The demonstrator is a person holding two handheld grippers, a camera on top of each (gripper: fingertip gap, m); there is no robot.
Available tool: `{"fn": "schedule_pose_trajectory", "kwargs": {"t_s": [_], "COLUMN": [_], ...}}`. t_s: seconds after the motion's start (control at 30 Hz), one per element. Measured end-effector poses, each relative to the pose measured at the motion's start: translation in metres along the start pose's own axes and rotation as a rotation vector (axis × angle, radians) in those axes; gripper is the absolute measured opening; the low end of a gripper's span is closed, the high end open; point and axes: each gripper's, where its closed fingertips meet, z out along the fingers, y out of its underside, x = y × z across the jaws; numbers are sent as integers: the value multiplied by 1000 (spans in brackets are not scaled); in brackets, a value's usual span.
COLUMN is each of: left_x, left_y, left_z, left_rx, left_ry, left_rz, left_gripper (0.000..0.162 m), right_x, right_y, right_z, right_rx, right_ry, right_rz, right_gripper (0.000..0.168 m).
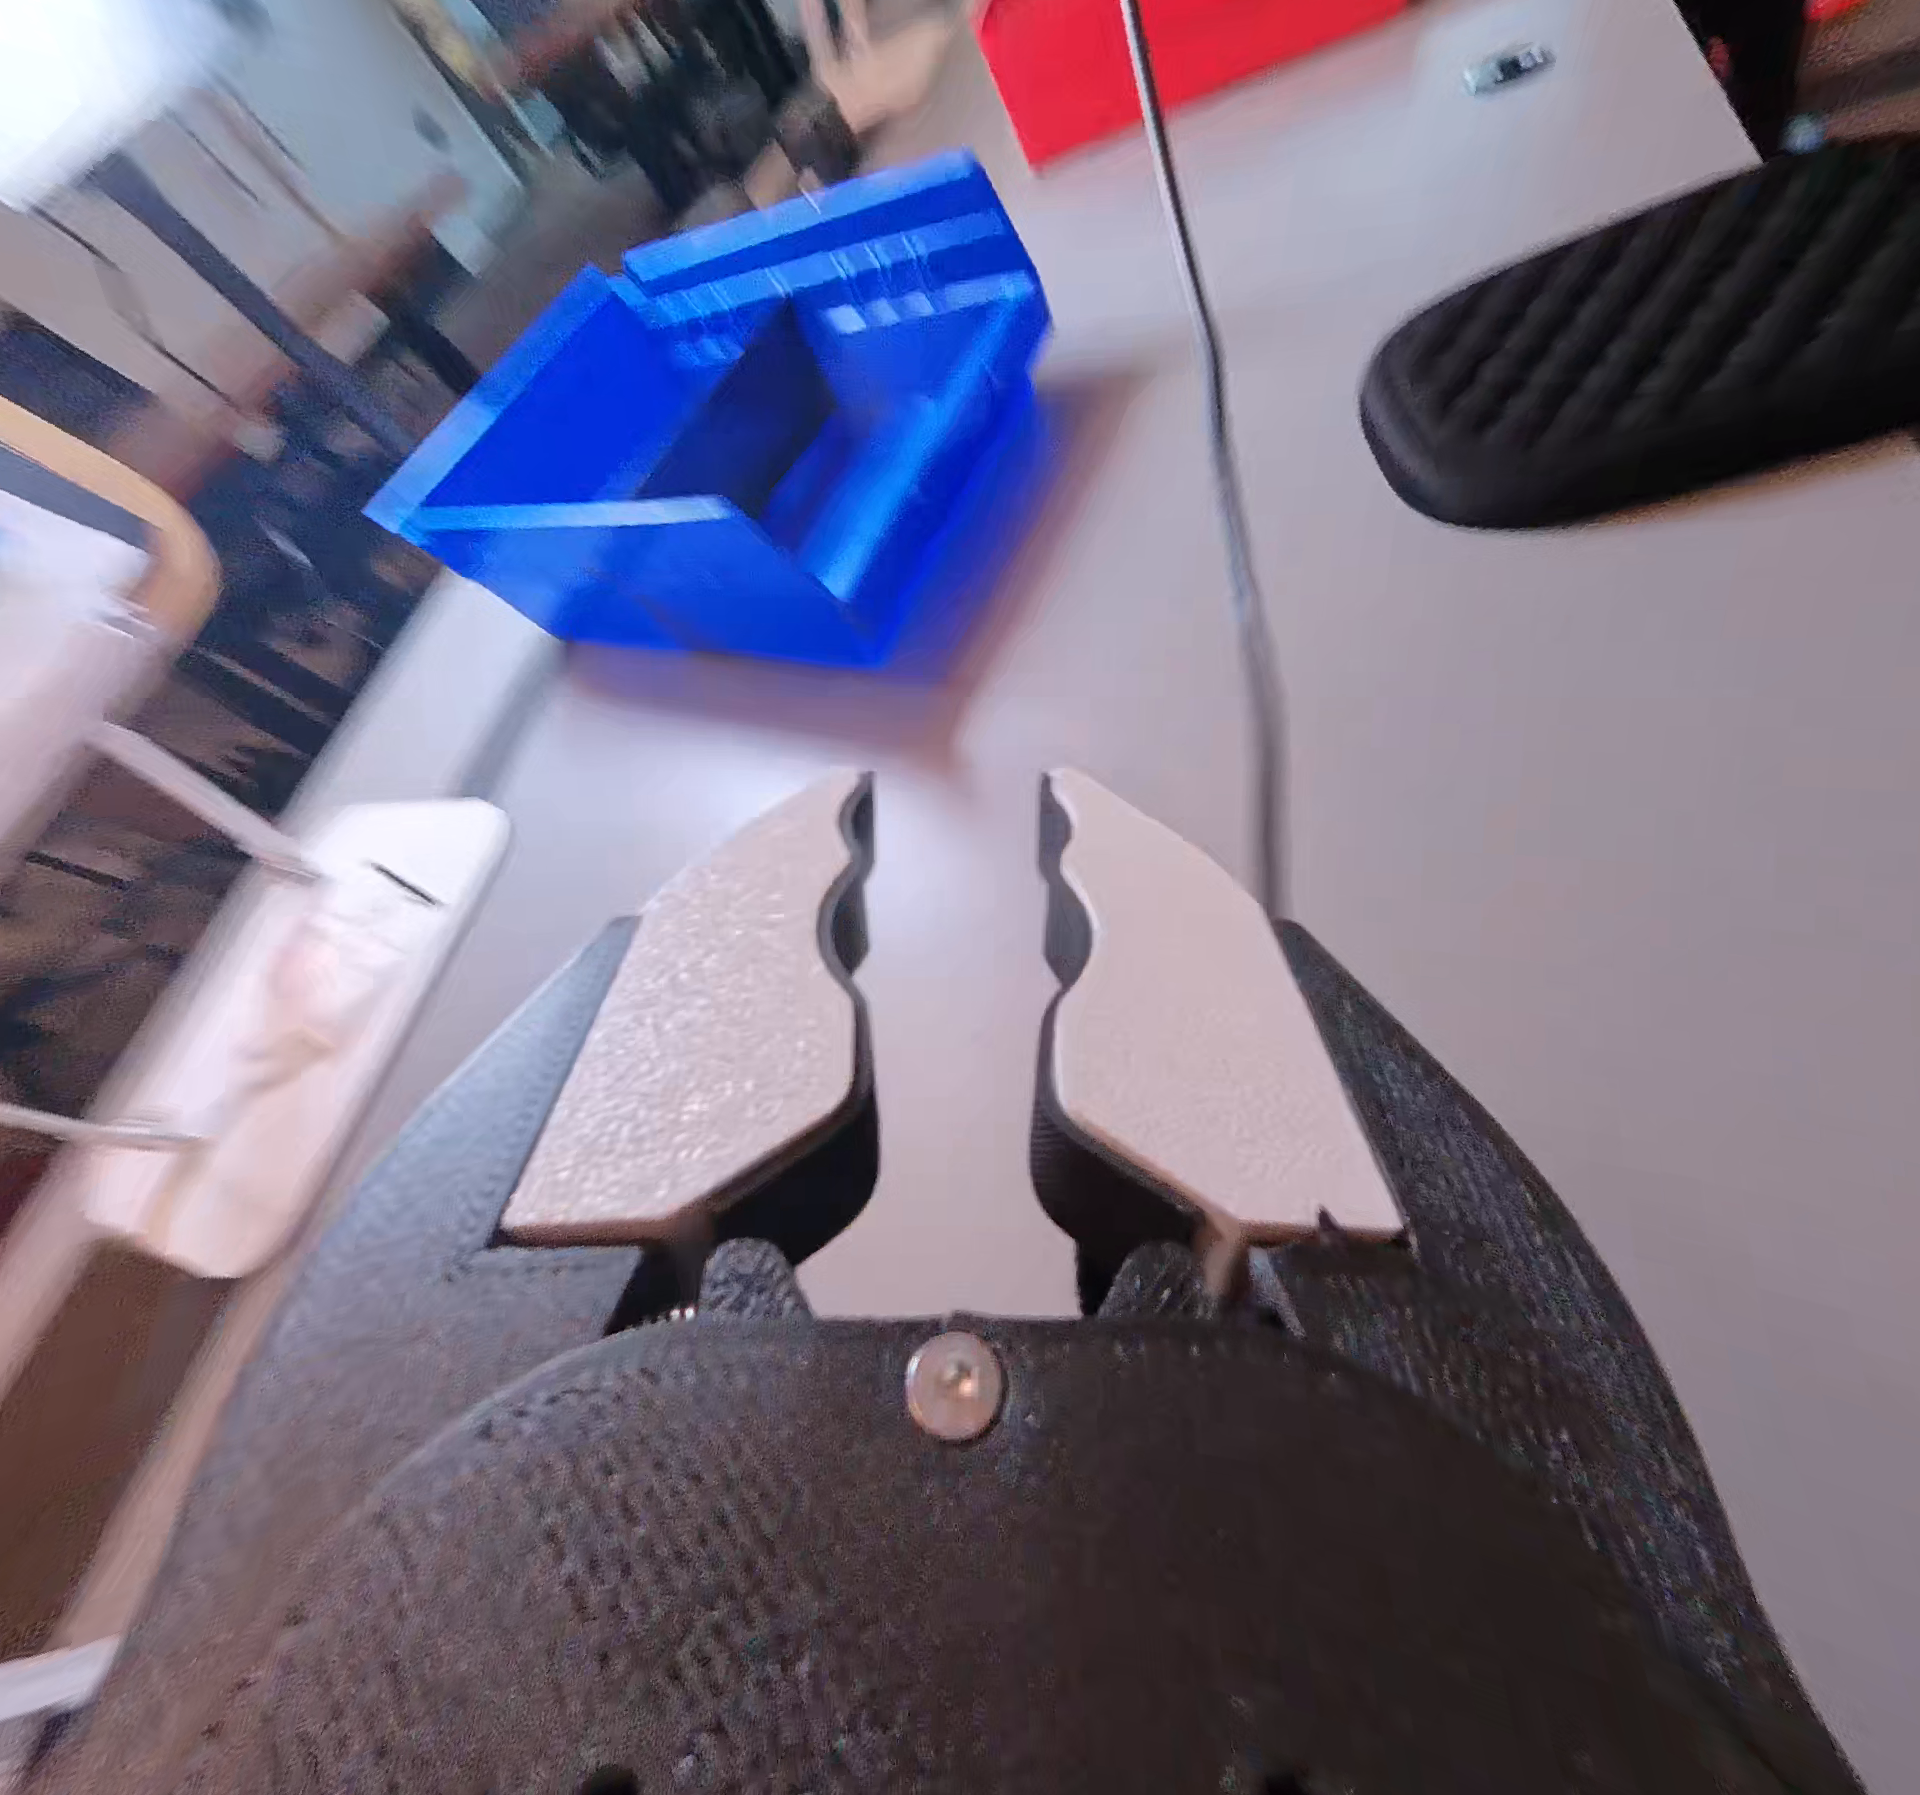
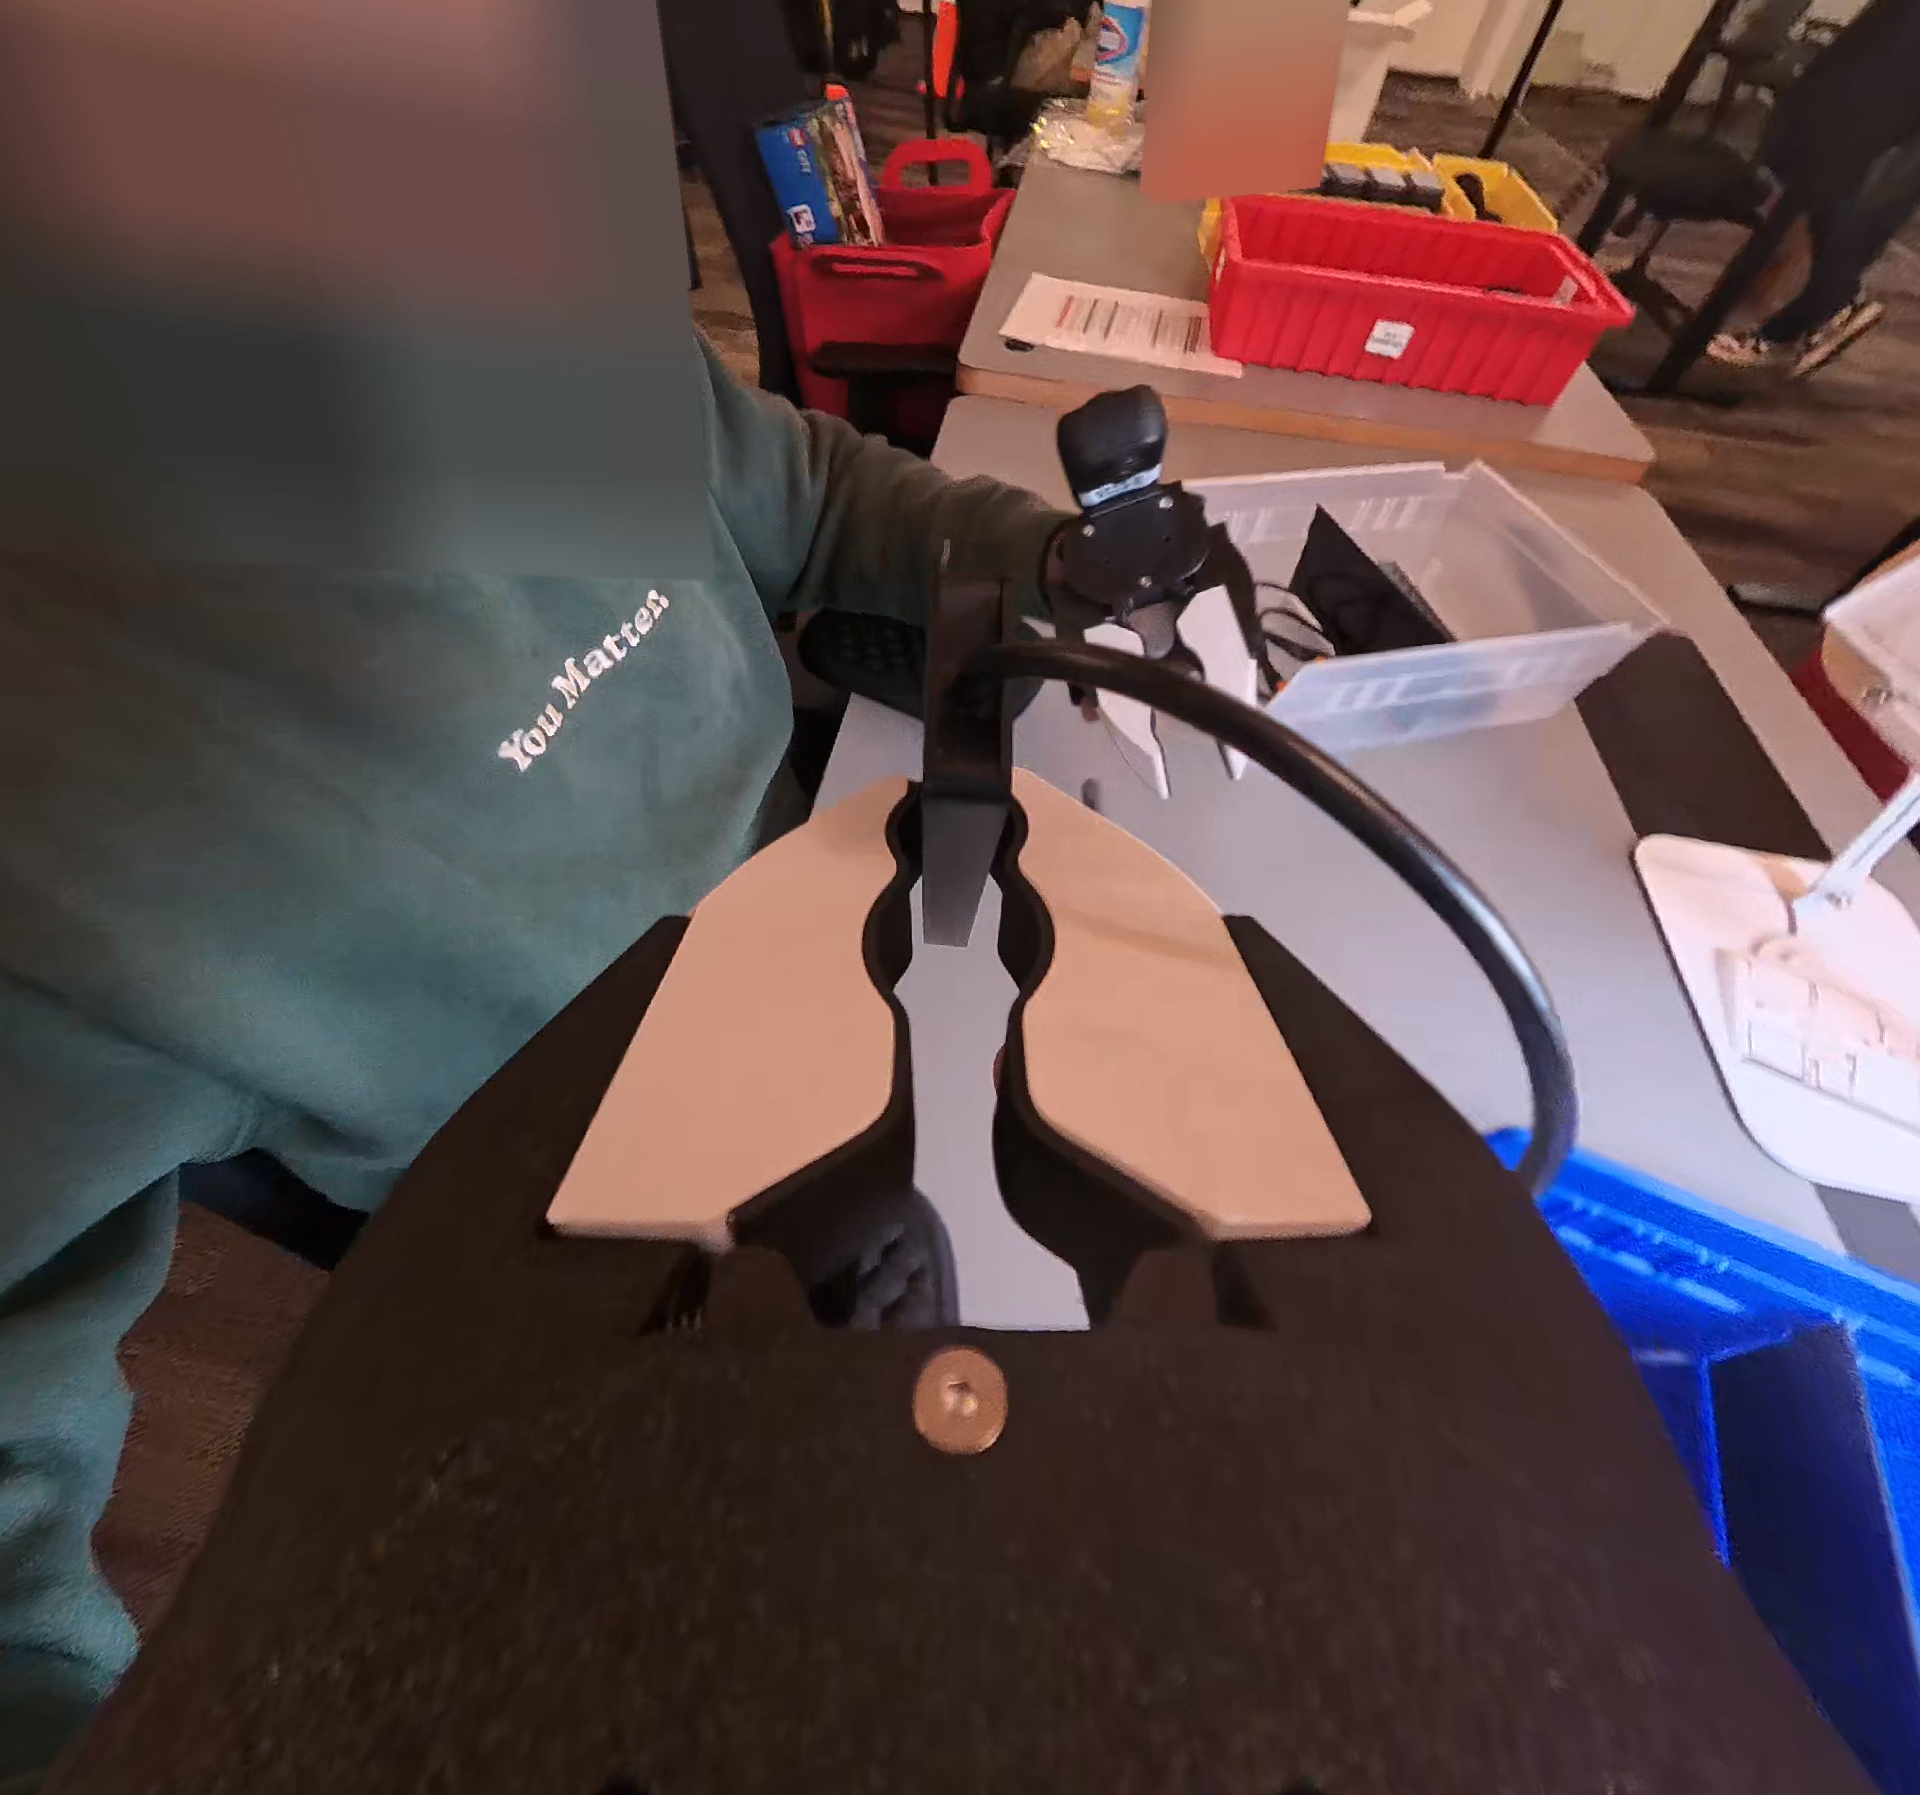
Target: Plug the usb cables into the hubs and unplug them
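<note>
My right gripper (image 2: pixel 958 836) clamps a black plug (image 2: pixel 956 852), long axis along the fingers, cable (image 2: pixel 1434 872) arcing right. Left gripper (image 1: pixel 956 815) released, empty; blue bin (image 1: pixel 727 457) ahead near bench's left edge.

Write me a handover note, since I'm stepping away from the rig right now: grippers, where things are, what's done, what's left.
Right gripper: shut on a flat black hub-like device with a thick black cable arcing off to the right.
Left gripper: open, empty, above the grey table; the view is motion-blurred.
Blue plastic bin sits ahead of the left gripper, with a thin black cable hanging beside it.
Done: the device is picked up.
Left: no plugged connection is visible; whether any plugging has happened cannot be told.
</note>
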Motion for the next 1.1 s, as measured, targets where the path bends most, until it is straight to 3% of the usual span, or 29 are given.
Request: {"fn": "schedule_pose_trajectory", "kwargs": {"t_s": [0.07,0.13,0.2,0.37,0.5,0.7,0.87,0.93,1.03,1.1], "left_x": [22,52,87,116,94,61,54,74,104,111], "left_y": [27,50,60,60,37,26,-4,-16,-43,-41], "left_z": [16,29,33,35,32,22,25,27,27,35], "left_rx": [-113,-217,-272,-279,-142,-57,38,41,149,139], "left_ry": [196,367,536,681,596,462,277,342,514,536], "left_rz": [-152,-233,-249,-226,-290,-325,-102,-148,-378,-457], "left_gripper": [55,63,62,39,28,38,34,30,30,36], "right_x": [0,-1,1,10,16,18,12,9,12,15], "right_y": [15,25,34,59,79,108,130,137,147,151], "right_z": [2,6,11,23,30,47,82,99,125,141], "right_rx": [-23,-22,-18,-19,-24,-30,-29,-27,-24,-18], "right_ry": [8,0,-13,-28,-39,-98,-243,-315,-369,-389], "right_rz": [26,46,69,122,169,250,352,405,466,486], "right_gripper": [12,12,12,12,12,12,12,12,12,12]}}
